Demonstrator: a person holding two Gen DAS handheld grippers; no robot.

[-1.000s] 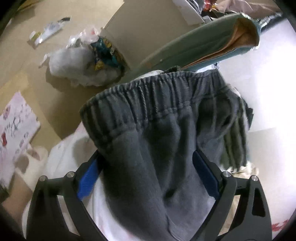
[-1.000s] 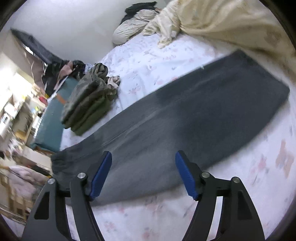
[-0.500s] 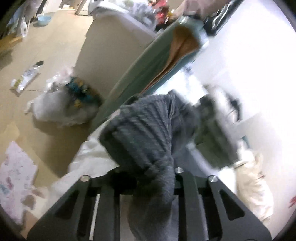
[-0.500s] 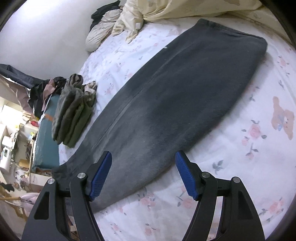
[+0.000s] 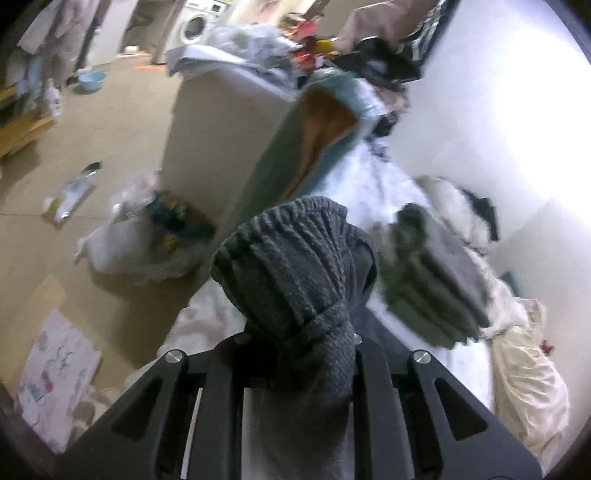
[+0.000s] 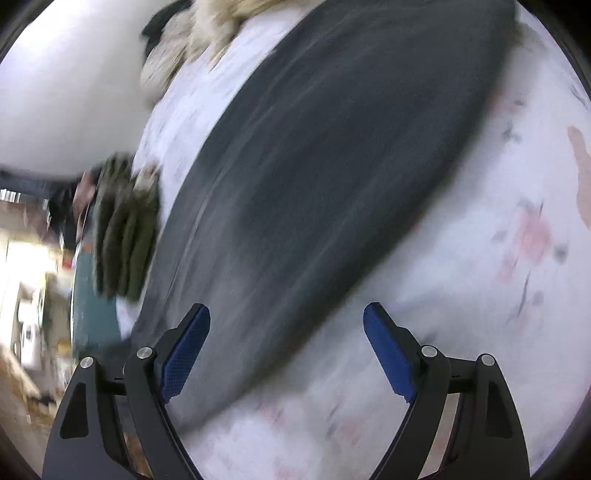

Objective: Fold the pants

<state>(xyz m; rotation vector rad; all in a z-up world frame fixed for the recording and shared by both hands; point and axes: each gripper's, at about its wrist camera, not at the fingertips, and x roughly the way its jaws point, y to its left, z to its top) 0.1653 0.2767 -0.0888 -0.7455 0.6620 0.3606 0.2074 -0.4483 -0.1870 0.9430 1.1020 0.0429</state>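
**Mia:** What is the left hand-held gripper (image 5: 295, 339) doing?

**Ben:** Its two black fingers are pressed together on the stretchy top band of the gray pants (image 5: 291, 266). The band is all bunched up, and it sticks up above the fingers like a little hat. More gray cloth hangs down between them.

**Mia:** And the right hand-held gripper (image 6: 286, 347)?

**Ben:** Its fingers are spread wide, with nothing between them. You can see the blue pads (image 6: 184, 354) on the inside. It hangs over the bed (image 6: 480, 295), right above the near edge of the pants.

**Mia:** Where are the pants?

**Ben:** In the right view the pants (image 6: 332, 166) lie long and flat on the bed, going from bottom left to top right. The sheet under them is white with little pink flowers. The picture is blurry, so I can't see small things.

**Mia:** What else is on the bed?

**Ben:** A pile of folded green clothes (image 6: 123, 229) sits just beside the pants, near the bed's edge. The left view shows that pile (image 5: 432, 280) too, to the right of the bunched band. A cream blanket (image 6: 221, 18) is heaped at the far end of the bed.

**Mia:** And off the bed?

**Ben:** On the floor (image 5: 122, 118) there is a white plastic bag (image 5: 129, 243) and a blue bowl (image 5: 90, 79). A washing machine (image 5: 195, 24) stands far back.
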